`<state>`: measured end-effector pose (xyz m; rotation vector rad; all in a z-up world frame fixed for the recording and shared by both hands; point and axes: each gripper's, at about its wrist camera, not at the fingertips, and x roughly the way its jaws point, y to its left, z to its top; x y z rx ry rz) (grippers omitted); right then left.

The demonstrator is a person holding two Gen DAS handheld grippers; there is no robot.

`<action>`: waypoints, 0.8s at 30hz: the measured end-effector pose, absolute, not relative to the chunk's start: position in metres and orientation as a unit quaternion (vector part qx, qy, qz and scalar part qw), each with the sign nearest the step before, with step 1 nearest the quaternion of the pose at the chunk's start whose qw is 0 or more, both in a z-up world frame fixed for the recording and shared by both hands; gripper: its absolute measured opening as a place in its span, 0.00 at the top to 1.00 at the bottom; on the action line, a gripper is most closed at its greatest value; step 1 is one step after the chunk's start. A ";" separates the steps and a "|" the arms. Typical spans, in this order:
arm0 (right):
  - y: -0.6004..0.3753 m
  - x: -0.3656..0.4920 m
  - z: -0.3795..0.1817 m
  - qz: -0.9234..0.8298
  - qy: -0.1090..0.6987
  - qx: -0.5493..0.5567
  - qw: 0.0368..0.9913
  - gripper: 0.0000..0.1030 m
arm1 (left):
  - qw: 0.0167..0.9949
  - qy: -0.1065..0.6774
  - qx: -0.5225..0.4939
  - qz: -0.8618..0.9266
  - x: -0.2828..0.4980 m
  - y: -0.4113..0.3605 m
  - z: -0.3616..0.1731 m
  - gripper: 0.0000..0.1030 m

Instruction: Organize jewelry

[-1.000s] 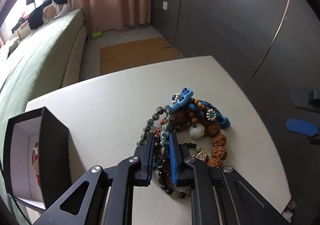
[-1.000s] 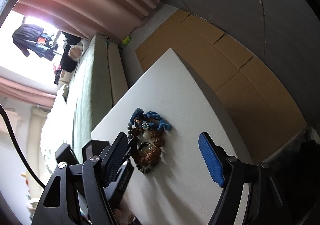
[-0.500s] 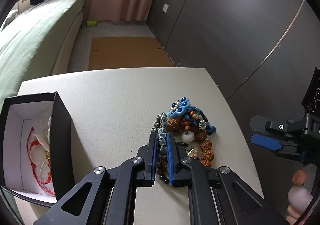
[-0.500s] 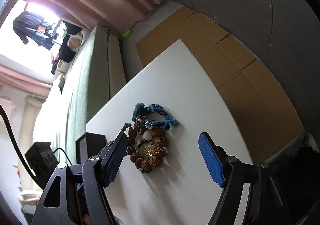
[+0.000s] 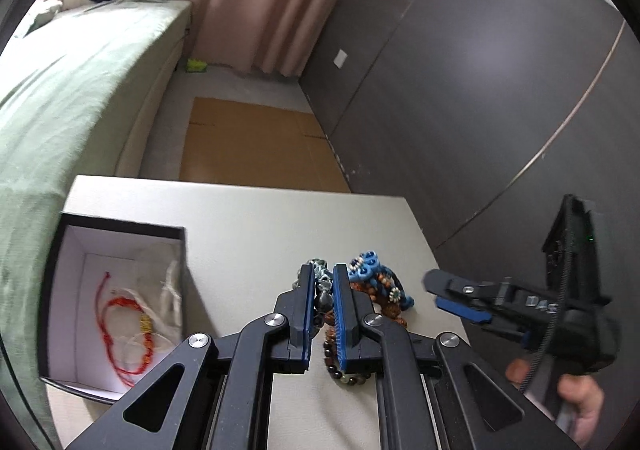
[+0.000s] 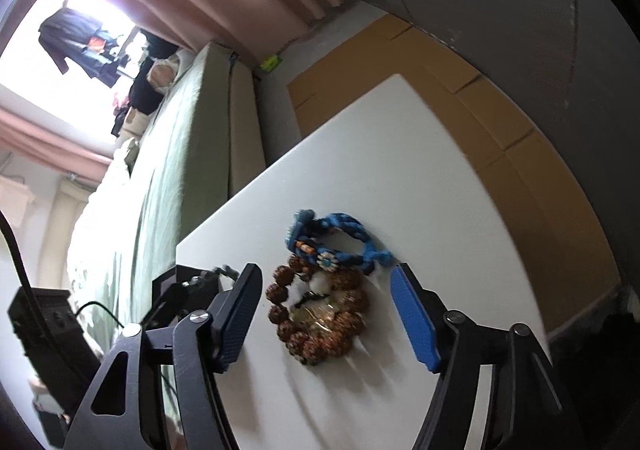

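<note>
My left gripper (image 5: 321, 282) is shut on a grey-green bead bracelet (image 5: 323, 292) and holds it above the white table (image 5: 248, 234). Below it lies a pile: a blue braided bracelet (image 5: 380, 278), a brown rudraksha bead bracelet (image 6: 316, 314) and a dark bead bracelet (image 5: 340, 370). My right gripper (image 6: 326, 314) is open, its fingers on either side of the brown bracelet and just below the blue bracelet (image 6: 332, 238). It also shows at the right of the left wrist view (image 5: 460, 298).
An open black box (image 5: 116, 302) with a white lining stands at the table's left and holds a red cord bracelet (image 5: 128, 326) and a white pouch. A green sofa (image 5: 72, 89) lies beyond the table. The table's right edge drops off beside the right gripper.
My left gripper has closed on the grey-green bead bracelet and lifted it off the pile. My right gripper has moved in toward the pile and now frames the brown bracelet.
</note>
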<state>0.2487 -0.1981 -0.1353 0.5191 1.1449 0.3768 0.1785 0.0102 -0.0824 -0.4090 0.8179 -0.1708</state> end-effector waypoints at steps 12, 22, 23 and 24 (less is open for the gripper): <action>-0.160 0.270 -0.149 0.196 0.507 0.233 0.806 0.60 | 0.900 0.366 -0.227 -0.059 0.165 0.054 -0.066 0.91; -0.142 0.278 -0.163 0.162 0.503 0.220 0.820 0.90 | 0.902 0.347 -0.255 -0.032 0.150 0.097 -0.059 0.91; -0.141 0.276 -0.162 0.154 0.498 0.220 0.825 0.90 | 0.903 0.344 -0.257 -0.029 0.147 0.102 -0.058 0.91; -0.141 0.275 -0.159 0.151 0.495 0.217 0.828 0.90 | 0.903 0.342 -0.259 -0.026 0.144 0.107 -0.057 0.91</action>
